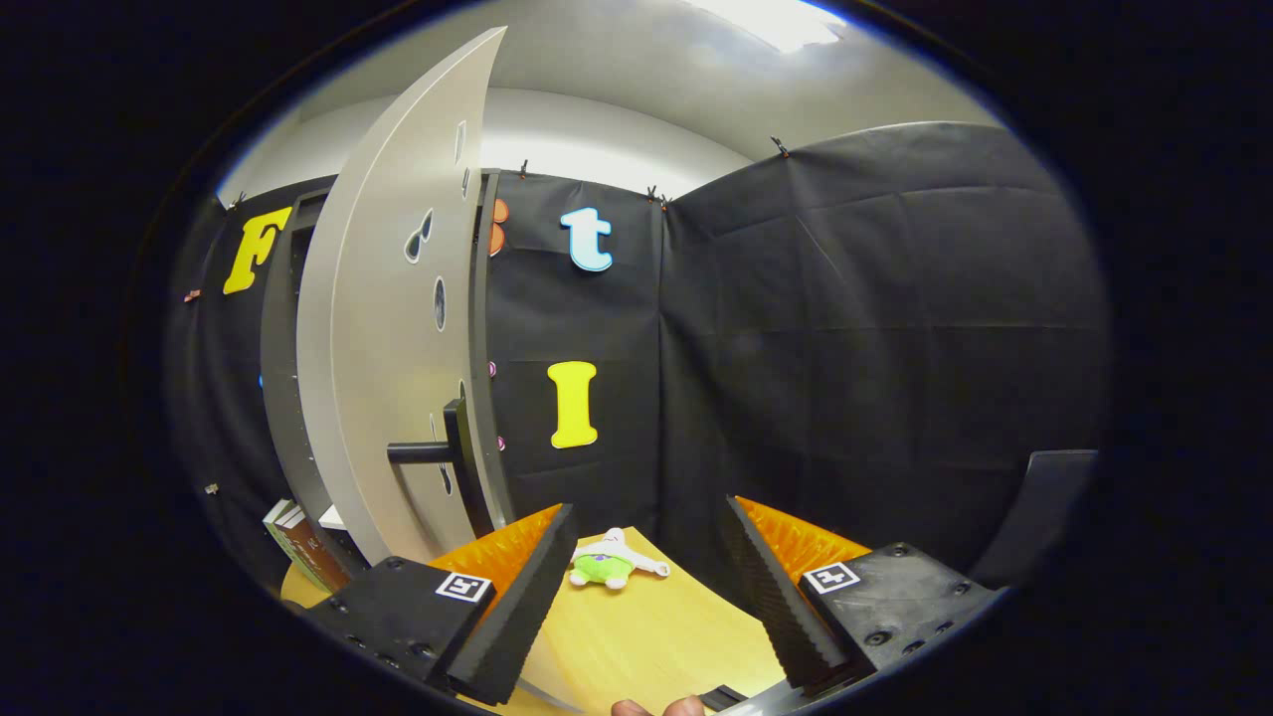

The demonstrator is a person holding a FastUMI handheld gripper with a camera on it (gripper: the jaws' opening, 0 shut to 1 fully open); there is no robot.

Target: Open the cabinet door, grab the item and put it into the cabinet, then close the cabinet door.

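Booth interior seen along your gripper's two fingers. The black cloth wall [875,328] spans the background, hung in folds and clipped along its top edge beneath a pale ceiling with a bright light panel [776,20]. To the left of your fingers stands the cabinet [281,378], its dark frame upright, and its pale grey door [378,328] is swung open towards you, edge-on and curved by the lens; several small dark holes mark the door's face. A dark bar handle [438,452] projects from the lower part of the door, just above and beyond your left finger. Under everything lies the light wooden table [656,636], which you see between and beyond your fingers. Your gripper [646,597] is held wide open above the table, its ridged pads facing each other with nothing between them, each finger base carrying a small square marker. At the foot of the cabinet, left of your left finger, some books [298,542] lean together. A dark chair back [1044,507] shows to the right, beyond your right finger. The item, a small green and white plush toy [607,567], lies on the table just ahead of your fingers, nearer the left one and apart from both. The tips of your fingers [656,708] holding the device show below the gripper.
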